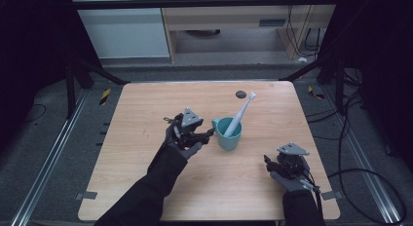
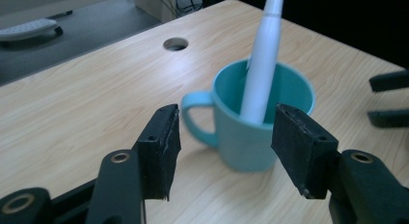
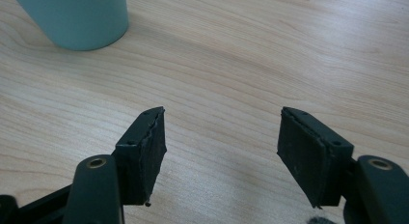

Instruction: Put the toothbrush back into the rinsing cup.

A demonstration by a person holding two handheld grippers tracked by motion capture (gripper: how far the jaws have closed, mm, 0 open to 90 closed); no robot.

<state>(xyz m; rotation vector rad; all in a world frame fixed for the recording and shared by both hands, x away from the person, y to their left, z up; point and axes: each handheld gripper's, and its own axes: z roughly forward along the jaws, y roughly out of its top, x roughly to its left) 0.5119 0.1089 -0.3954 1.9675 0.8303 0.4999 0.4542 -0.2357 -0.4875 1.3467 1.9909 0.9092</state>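
A teal mug stands upright near the middle of the wooden table. A white toothbrush leans inside it, head up and to the right. My left gripper is open just left of the mug, jaws pointing at its handle, with nothing between them. My right gripper rests open low over the table's front right, empty; the mug's base lies beyond its left jaw.
A round cable hole sits in the table's far side behind the mug. The right gripper's jaws appear at the right edge of the left gripper view. Dark floor, rails and cables surround the table.
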